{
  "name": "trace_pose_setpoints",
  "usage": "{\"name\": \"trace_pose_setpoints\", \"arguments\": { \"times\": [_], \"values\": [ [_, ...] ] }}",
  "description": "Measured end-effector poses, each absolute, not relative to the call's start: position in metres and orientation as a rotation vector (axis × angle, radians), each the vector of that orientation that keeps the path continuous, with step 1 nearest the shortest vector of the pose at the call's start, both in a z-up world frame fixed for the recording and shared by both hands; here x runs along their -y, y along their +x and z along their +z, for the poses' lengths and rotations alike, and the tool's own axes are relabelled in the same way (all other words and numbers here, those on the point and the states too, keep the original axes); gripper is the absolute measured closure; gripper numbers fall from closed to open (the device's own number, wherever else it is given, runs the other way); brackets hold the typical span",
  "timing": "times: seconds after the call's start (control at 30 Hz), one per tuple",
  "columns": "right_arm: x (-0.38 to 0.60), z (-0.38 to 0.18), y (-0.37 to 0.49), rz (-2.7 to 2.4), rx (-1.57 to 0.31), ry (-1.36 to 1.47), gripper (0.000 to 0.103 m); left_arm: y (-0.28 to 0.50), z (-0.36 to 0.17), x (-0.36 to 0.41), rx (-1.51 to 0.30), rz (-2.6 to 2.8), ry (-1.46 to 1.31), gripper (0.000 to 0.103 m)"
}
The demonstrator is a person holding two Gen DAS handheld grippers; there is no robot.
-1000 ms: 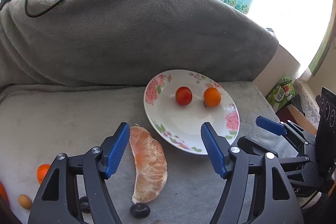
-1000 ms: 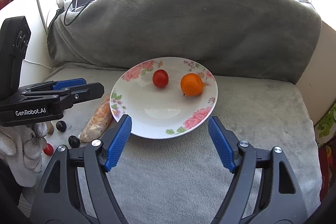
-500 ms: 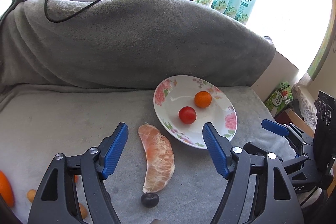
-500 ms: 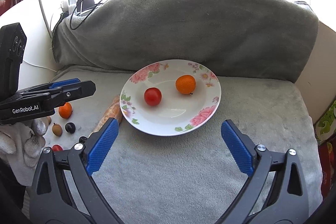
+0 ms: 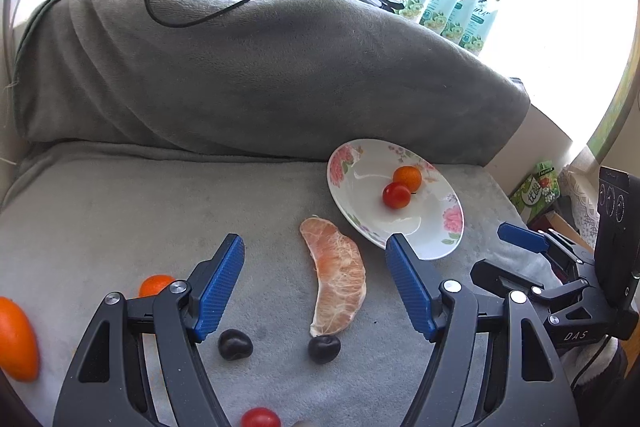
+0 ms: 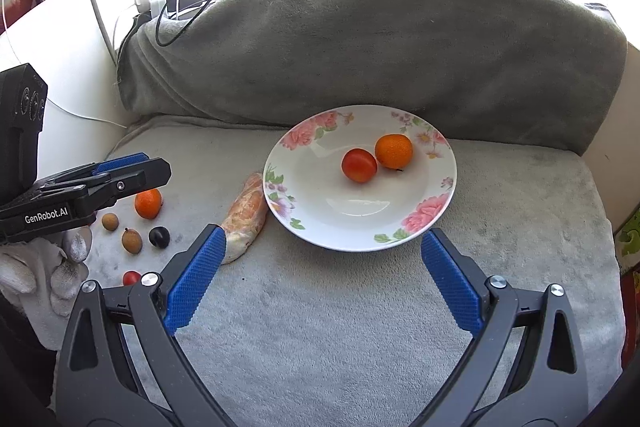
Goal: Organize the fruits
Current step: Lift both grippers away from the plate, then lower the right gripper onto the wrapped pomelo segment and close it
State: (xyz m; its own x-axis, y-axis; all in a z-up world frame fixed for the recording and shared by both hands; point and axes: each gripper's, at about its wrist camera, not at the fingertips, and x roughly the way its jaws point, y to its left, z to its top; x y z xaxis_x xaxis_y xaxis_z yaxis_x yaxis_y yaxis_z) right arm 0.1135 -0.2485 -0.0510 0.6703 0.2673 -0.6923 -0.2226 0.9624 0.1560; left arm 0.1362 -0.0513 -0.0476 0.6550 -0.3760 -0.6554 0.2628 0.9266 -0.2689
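A floral white plate sits on the grey blanket and holds a cherry tomato touching a small orange. My right gripper stands wide open just in front of the plate's near rim, nothing between its pads. A peeled citrus segment lies left of the plate. My left gripper is open above the blanket, with the segment ahead between its fingers and untouched. Two dark grapes lie below it.
Loose fruit lies at the left: a small orange, two brown longans, a dark grape, a cherry tomato. A big orange sits at the left edge. A blanket-covered bolster rises behind. A gloved hand holds the left gripper.
My right gripper's jaws have spread wider and drawn back from the plate. The tomato has rolled up against the orange. My left gripper has shifted left, bringing the grapes and loose fruit into view.
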Motion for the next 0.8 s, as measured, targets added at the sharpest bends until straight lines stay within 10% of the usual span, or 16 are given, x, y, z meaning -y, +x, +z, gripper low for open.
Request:
{"name": "trace_pose_setpoints", "arguments": {
  "times": [0.57, 0.8],
  "values": [
    [0.234, -0.055, 0.12, 0.393, -0.859, 0.195, 0.003, 0.107, -0.066, 0.06, -0.813, -0.423, -0.12, 0.032],
    [0.23, -0.066, 0.13, 0.454, -0.94, 0.329, 0.024, 0.107, -0.077, 0.065, -0.837, -0.452, -0.115, 0.04]
  ]
}}
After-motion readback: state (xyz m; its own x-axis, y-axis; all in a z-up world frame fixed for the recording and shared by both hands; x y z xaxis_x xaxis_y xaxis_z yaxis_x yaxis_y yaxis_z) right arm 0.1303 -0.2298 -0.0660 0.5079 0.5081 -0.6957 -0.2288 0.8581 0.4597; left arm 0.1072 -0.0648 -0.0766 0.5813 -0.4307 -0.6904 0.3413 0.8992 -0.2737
